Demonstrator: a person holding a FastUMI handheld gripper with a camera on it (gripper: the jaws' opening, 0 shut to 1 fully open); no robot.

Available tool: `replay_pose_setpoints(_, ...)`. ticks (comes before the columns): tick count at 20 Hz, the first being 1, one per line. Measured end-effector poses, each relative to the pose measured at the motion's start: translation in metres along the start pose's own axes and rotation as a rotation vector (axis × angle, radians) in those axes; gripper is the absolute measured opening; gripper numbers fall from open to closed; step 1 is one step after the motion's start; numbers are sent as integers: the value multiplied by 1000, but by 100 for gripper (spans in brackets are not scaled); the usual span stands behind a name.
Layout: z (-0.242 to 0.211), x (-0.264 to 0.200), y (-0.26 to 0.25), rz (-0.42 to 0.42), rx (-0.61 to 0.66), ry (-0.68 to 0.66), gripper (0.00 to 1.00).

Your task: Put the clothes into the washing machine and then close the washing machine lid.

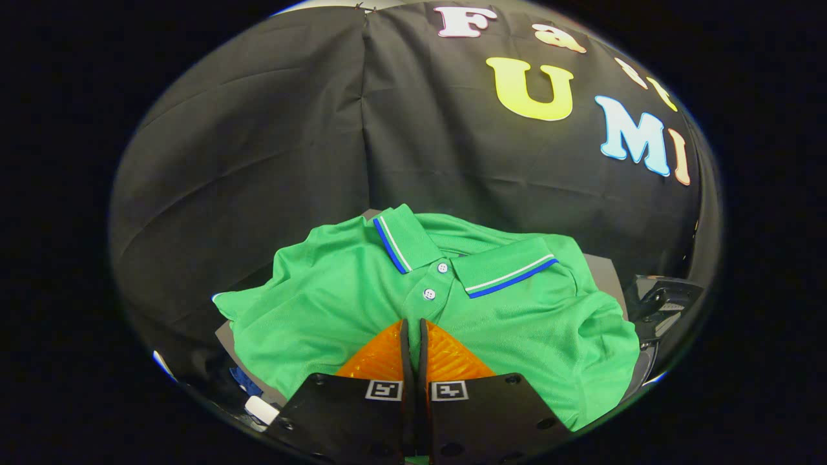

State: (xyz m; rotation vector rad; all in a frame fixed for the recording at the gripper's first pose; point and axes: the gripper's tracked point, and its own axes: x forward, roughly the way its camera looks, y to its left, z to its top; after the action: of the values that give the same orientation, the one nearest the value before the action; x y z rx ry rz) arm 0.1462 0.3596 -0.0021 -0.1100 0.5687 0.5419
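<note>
A green short-sleeved knit polo shirt, its collar trimmed with blue and white stripes, lies spread out and rumpled on a grey flat surface before the black cloth wall. The gripper sits low over the shirt's front, its two fingers pressed together with no visible gap, tips just below the buttoned placket. Whether any fabric is pinched between them cannot be told.

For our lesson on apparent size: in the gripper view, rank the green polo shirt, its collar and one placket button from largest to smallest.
1. green polo shirt
2. collar
3. placket button

The gripper is shut, fingers pressed together just below the buttons.
</note>
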Motion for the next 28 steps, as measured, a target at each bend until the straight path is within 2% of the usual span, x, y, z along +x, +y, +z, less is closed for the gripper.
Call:
replay_pose_setpoints(2,-2,5,-2,-4,-41,-7,3)
replay_pose_setpoints(7,3,0,-1,28,52,-48,3)
replay_pose_setpoints(15,33,-38,-18,34,74,-168,2)
replay_pose_setpoints(21,59,-69,-48,41,95,-254,2)
replay_pose_setpoints(28,75,-103,-106,-16,118,-357,2)
